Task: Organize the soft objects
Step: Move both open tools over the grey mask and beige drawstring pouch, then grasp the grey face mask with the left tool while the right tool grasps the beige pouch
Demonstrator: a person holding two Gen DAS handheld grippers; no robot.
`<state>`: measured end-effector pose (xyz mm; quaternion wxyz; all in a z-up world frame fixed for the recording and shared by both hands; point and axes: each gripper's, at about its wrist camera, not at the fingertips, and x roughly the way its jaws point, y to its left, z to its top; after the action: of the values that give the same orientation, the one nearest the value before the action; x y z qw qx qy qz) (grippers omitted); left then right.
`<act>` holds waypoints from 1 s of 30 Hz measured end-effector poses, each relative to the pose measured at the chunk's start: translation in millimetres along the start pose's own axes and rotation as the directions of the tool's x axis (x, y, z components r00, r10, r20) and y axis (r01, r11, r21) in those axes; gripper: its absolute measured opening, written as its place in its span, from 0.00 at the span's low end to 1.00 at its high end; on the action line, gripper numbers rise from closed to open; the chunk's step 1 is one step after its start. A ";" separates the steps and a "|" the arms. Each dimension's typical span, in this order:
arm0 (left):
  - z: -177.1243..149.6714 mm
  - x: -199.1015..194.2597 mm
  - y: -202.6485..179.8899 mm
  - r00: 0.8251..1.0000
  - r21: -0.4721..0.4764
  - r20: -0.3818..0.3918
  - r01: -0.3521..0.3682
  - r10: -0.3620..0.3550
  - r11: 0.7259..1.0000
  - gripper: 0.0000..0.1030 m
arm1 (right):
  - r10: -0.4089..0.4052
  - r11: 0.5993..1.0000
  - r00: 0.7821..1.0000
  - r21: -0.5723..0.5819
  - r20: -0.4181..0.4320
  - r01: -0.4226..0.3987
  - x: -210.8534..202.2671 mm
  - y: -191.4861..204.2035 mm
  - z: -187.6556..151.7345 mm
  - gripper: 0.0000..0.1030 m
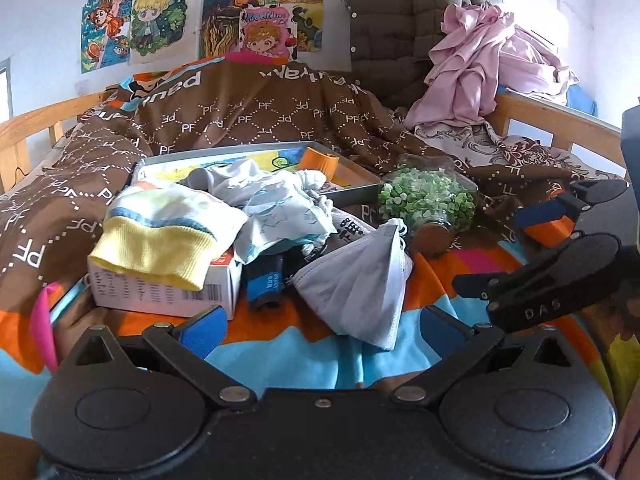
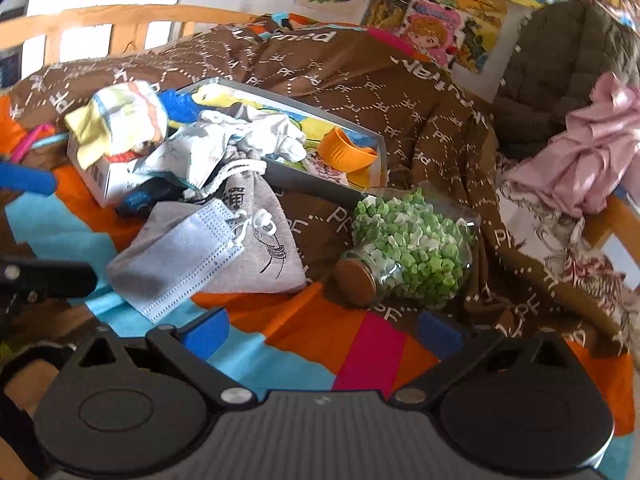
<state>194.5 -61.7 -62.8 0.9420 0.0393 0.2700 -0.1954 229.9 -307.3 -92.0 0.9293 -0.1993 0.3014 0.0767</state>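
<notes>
Left gripper (image 1: 320, 330) hangs low over the bed (image 1: 280, 356), jaws spread wide, nothing between the blue pads (image 1: 202, 330). Right gripper (image 2: 320, 332) is spread wide too, empty, over the orange and pink stripes of the blanket (image 2: 360, 344); from the left camera it shows at the right edge, tilted.

Sweeping left to right across the pile: a yellow-cuffed striped sock (image 1: 160, 240) is draped over a white box (image 1: 168, 294), near the left side of the bed. Just beside it, crumpled white cloth (image 1: 276, 200) spills from the grey tray (image 1: 356, 196) onto the box. Under that cloth a dark item with a blue label (image 1: 266, 280) peeks out, too hidden to name. Next, the face mask (image 2: 176, 256) lies on top of a grey drawstring pouch (image 2: 268, 248), both on the blanket in front of the tray. Inside the tray, at its right end, an orange cup (image 2: 346, 152) lies tipped over. Further right, a glass jar (image 2: 408, 252) of green and white bits lies on its side, its brown lid (image 2: 356, 284) pointing towards the grippers, resting where the brown quilt (image 1: 260, 112) meets the blanket.

At the far right corner of the bed, pink cloth (image 1: 488, 64) is heaped against the wooden rail (image 1: 540, 112), with a brown padded jacket (image 1: 400, 28) behind it.
</notes>
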 end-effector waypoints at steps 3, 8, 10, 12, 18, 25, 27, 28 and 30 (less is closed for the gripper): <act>5.3 6.1 -3.5 1.000 0.003 0.002 0.014 -0.014 1.000 0.99 | 0.000 0.998 1.000 -0.067 0.004 0.001 4.5 3.0 -2.1 1.00; 11.1 15.7 -13.4 0.999 0.069 0.002 0.038 -0.038 0.997 0.99 | -0.013 0.976 0.998 -0.214 0.066 0.027 7.1 11.1 -10.0 1.00; 10.7 19.9 -18.9 0.999 0.108 -0.005 0.037 -0.037 0.993 0.99 | -0.009 0.963 0.996 -0.269 0.091 0.034 10.0 14.6 -13.2 1.00; 9.5 24.7 -22.3 0.999 0.132 -0.019 0.042 -0.040 0.990 0.99 | -0.010 0.946 0.992 -0.320 0.123 0.049 12.7 18.1 -15.2 1.00; 7.7 46.0 -37.1 0.998 0.242 -0.065 0.042 -0.027 0.969 0.97 | 0.048 0.926 0.981 -0.376 0.187 0.026 21.6 18.8 -12.9 1.00; 6.7 58.1 -35.9 0.996 0.283 -0.089 0.057 -0.033 0.957 0.80 | 0.082 0.925 0.978 -0.379 0.190 -0.004 27.5 17.9 -11.4 1.00; 6.5 58.2 -30.1 0.996 0.256 -0.085 0.057 -0.036 0.965 0.76 | 0.088 0.933 0.979 -0.359 0.187 -0.015 28.7 15.5 -10.6 1.00; 6.7 59.1 -28.1 0.995 0.247 -0.086 0.060 -0.040 0.967 0.71 | 0.095 0.937 0.978 -0.349 0.183 -0.025 28.9 14.4 -10.1 1.00; 6.2 61.0 -22.3 0.995 0.230 -0.089 0.073 -0.054 0.970 0.60 | 0.115 0.942 0.977 -0.331 0.177 -0.051 31.1 12.8 -8.1 0.99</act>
<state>236.4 -104.6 -88.8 0.9123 0.1488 0.2849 -0.2538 247.3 -298.4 -120.5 0.9045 -0.3282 0.2009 0.1837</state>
